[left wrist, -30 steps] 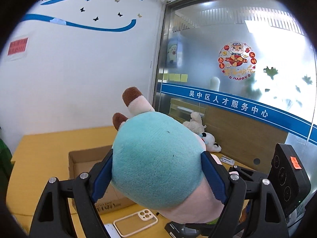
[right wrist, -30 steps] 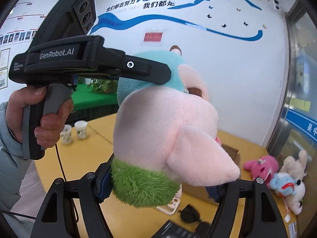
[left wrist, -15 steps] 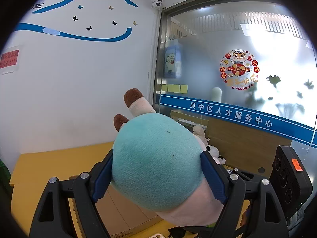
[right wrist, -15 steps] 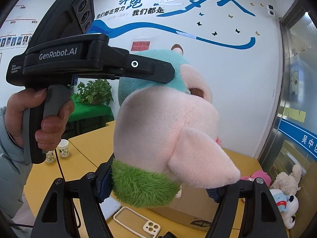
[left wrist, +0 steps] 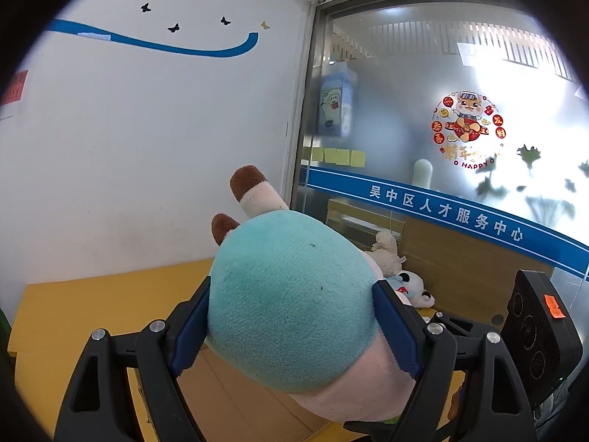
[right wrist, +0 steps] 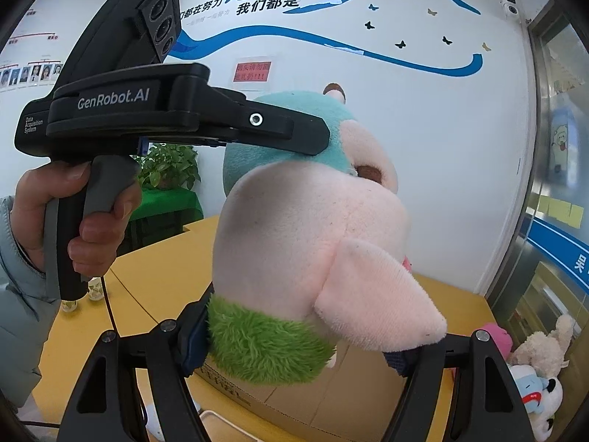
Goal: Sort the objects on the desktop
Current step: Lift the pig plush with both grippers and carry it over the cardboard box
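Both tools are clamped on the plush pig (left wrist: pixel 291 316), left tool (left wrist: pixel 291 335) squeezing its teal back and right tool (right wrist: pixel 294 346) its green-furred end, up over the cardboard box (right wrist: pixel 294 401) on the bench; looks light, squishy, so grip the fat middle.

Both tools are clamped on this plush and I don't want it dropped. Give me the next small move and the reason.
Probably lower the plush toy straight down toward the cardboard box under it. The left tool and right tool both grip it above the yellow table, and the box sits directly below.
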`<state>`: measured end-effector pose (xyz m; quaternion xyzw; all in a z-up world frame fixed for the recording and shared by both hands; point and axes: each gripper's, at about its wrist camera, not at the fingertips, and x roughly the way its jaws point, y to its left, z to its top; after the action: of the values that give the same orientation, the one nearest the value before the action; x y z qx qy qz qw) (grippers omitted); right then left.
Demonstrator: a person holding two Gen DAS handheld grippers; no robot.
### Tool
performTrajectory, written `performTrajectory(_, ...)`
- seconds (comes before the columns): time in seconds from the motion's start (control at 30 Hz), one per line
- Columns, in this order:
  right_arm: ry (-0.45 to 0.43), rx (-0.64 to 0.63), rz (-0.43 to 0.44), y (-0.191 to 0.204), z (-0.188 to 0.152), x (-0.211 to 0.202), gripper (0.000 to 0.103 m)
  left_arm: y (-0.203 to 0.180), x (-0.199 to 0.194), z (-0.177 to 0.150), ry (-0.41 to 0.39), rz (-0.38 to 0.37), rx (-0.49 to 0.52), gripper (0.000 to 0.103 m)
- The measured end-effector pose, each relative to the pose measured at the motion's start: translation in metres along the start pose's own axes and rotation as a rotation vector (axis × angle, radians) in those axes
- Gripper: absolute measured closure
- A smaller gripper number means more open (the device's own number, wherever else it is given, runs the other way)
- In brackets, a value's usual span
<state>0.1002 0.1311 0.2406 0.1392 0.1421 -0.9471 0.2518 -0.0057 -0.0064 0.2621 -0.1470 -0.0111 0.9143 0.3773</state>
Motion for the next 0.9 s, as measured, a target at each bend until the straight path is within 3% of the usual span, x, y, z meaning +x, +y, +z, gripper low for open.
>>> performTrajectory(0.23,0.066,-0.015,0.013,-0.007,0.008,0.070,0.030,0.071,0.043,-0.006,0.049,-0.041,-0.090,0.020)
performTrajectory(0.5,0.206,0.084,0.115,-0.027,-0.002,0.191,0.030,0.159,0.121,-0.036,0.182,0.006,-0.210,0.020)
performTrajectory(0.67,0.337,0.225,0.176,-0.043,-0.035,0.274,0.031,0.214,0.178,-0.082,0.306,0.014,-0.315,0.020)
performTrajectory(0.9,0.480,0.357,0.199,-0.043,-0.090,0.346,0.030,0.259,0.226,-0.142,0.462,0.044,-0.423,0.020)
